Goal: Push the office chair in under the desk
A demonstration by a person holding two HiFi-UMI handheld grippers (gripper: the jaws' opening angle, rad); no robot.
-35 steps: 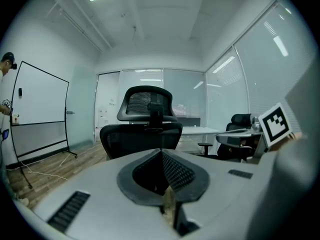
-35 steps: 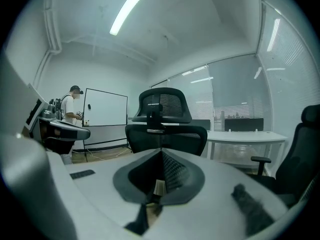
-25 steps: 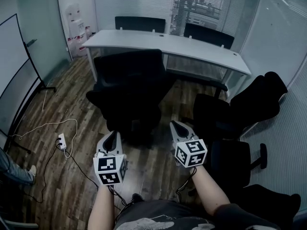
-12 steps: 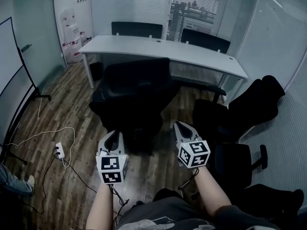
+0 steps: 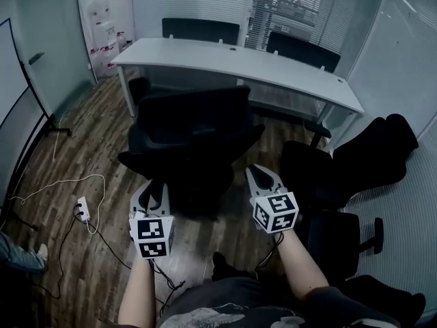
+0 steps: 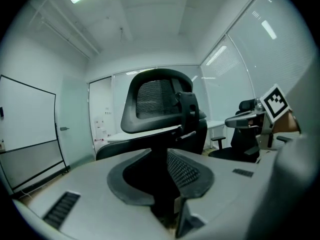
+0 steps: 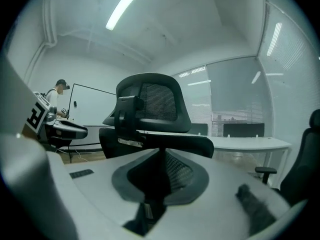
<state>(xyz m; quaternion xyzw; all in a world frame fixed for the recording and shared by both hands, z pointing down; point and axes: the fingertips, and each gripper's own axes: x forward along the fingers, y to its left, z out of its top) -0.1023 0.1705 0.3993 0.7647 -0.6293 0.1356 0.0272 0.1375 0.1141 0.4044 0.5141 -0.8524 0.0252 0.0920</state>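
Note:
The black office chair (image 5: 194, 125) stands with its back toward me, a little short of the white desk (image 5: 239, 63). My left gripper (image 5: 151, 193) hangs low behind the chair's left side, apart from it; its jaws are opening and nothing is between them. My right gripper (image 5: 258, 176) is shut and empty behind the chair's right side, not touching it. The left gripper view looks past the parted fingertips (image 6: 187, 171) at the chair's mesh backrest (image 6: 159, 101). In the right gripper view the same backrest (image 7: 152, 106) rises above the closed jaws.
Two more black chairs (image 5: 328, 169) crowd the right side by the glass wall. Two chairs (image 5: 200, 30) sit behind the desk. A whiteboard on a stand (image 5: 24, 118) is at the left, with a power strip (image 5: 83, 209) and cables on the wooden floor. A person (image 7: 54, 98) stands far off.
The left gripper's jaws have parted from shut to a small gap. The view has shifted slightly toward the chair; both grippers stay low behind it.

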